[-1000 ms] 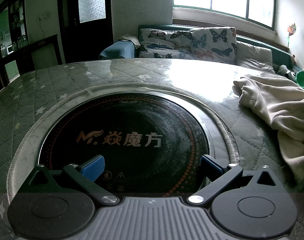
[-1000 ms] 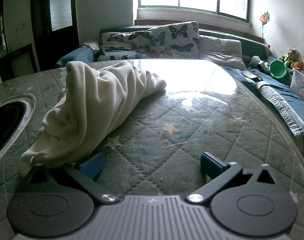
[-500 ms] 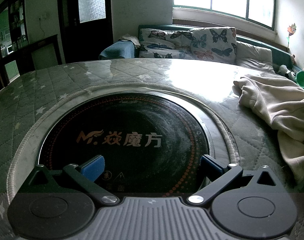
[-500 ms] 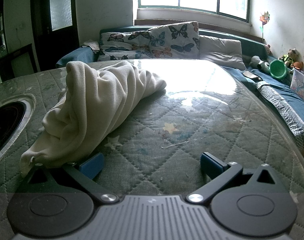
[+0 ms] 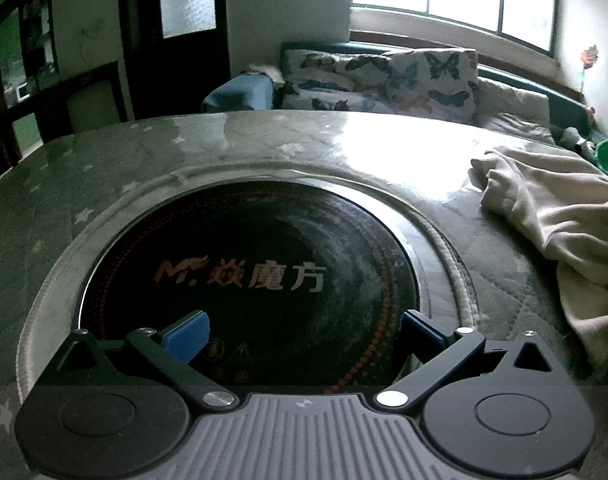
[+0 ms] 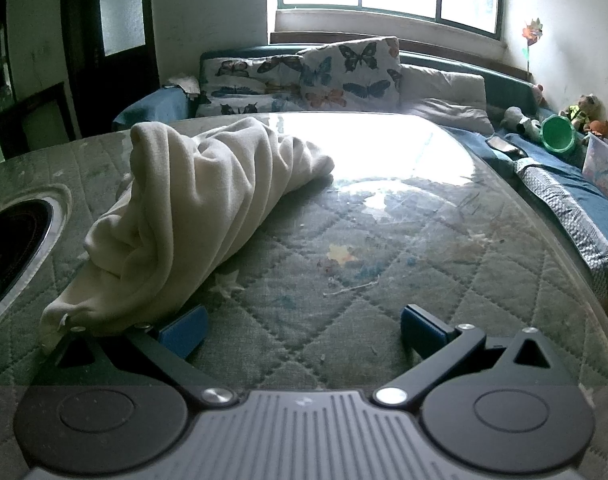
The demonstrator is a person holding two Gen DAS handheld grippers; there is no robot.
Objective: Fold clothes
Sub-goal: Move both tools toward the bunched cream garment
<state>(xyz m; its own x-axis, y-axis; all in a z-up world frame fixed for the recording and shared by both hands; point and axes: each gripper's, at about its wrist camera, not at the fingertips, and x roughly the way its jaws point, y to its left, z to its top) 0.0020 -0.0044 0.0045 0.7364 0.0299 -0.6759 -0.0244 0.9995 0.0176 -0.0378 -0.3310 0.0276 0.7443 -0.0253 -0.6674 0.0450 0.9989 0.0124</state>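
A cream garment point(image 6: 191, 216) lies bunched in a long heap on the quilted green table cover point(image 6: 384, 280). In the left wrist view the same cream garment point(image 5: 556, 220) shows at the right edge. My right gripper point(image 6: 301, 330) rests open on the cover, its left blue pad point(image 6: 183, 330) beside the garment's near end, nothing between the pads. My left gripper point(image 5: 304, 334) stands open over the black round cooktop point(image 5: 255, 276) set into the table, holding nothing.
A sofa with butterfly cushions point(image 6: 304, 80) runs behind the table under a bright window. A green cup point(image 6: 558, 133) and toys sit at the far right. A dark door point(image 5: 171, 36) stands at the back left. The cover right of the garment is bare.
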